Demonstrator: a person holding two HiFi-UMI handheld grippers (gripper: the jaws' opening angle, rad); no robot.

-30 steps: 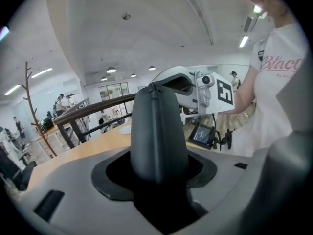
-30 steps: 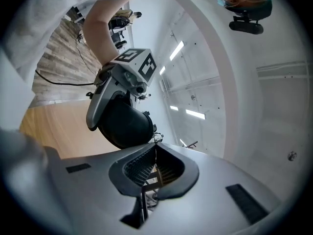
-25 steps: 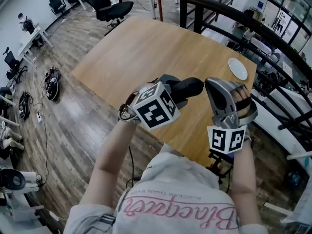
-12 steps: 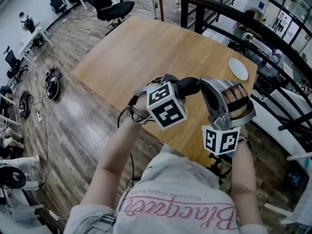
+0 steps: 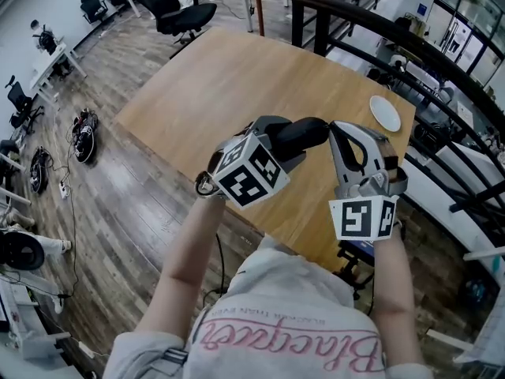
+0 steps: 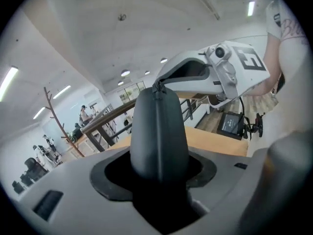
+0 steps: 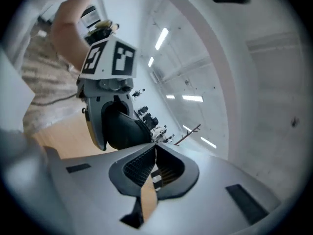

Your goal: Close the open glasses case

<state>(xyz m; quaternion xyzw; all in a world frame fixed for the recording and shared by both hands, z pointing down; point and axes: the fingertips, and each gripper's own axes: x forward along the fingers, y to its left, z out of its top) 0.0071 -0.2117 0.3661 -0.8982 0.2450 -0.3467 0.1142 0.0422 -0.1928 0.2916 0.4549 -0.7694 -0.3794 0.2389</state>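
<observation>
A black zip-up glasses case (image 5: 304, 135) is held in the air over the near edge of the wooden table (image 5: 237, 77). My left gripper (image 5: 278, 144) is shut on it. In the left gripper view the case (image 6: 159, 131) stands up between the jaws. My right gripper (image 5: 334, 128) comes in from the right, and its tips meet at the case's far end, where a small zipper tab (image 6: 157, 86) sticks out. Its jaws are closing, and in the right gripper view the right gripper (image 7: 155, 148) pinches right at the case's (image 7: 124, 129) end.
A white plate (image 5: 385, 111) lies at the table's far right corner. A dark railing (image 5: 371, 30) runs behind the table on the right. Office chairs (image 5: 177, 10) stand beyond the table's far edge, and wooden floor lies to the left.
The right gripper has rolled about its own line while its tips stayed at the case's end. The left gripper tilted a little, and the case now points more up and right.
</observation>
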